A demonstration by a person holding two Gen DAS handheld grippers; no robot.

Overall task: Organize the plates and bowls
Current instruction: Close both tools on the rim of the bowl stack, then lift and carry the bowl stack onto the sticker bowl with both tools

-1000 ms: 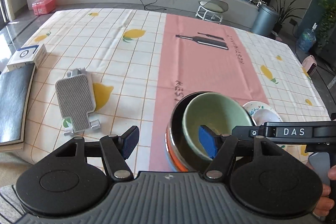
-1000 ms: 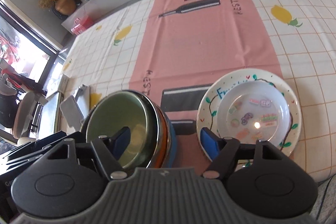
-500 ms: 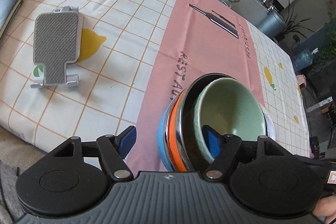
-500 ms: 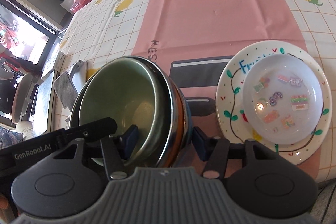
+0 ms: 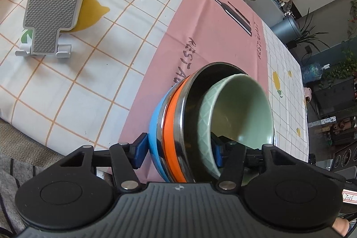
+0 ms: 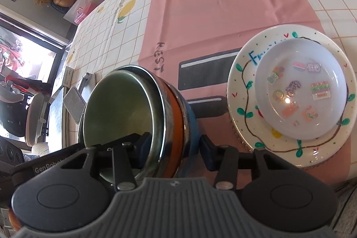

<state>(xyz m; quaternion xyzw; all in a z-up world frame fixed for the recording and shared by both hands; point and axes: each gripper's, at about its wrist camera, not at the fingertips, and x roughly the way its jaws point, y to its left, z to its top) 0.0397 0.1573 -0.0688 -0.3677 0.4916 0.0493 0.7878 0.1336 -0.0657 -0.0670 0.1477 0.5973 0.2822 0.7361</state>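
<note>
Both grippers have sunk onto the nested stack of bowls, pale green ceramic inside steel, orange and blue [image 5: 178, 122], and their jaws have just been closing across its walls. Left gripper [image 5: 178, 154] straddles the stack's left rim, right gripper [image 6: 173, 150] its right rim; whether the pads already press, I cannot tell. Stack sits tilted at the surface's [image 5: 100, 86] near edge, beside the painted white plates [image 6: 290, 99].

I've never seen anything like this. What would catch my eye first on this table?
Probably the nest of bowls at the near table edge: a green bowl inside steel, orange and blue ones, with both grippers' jaws, which have just been closing, straddling its walls. Right of it in the right wrist view sits a hand-painted plate carrying a smaller sticker-dotted plate.
</note>
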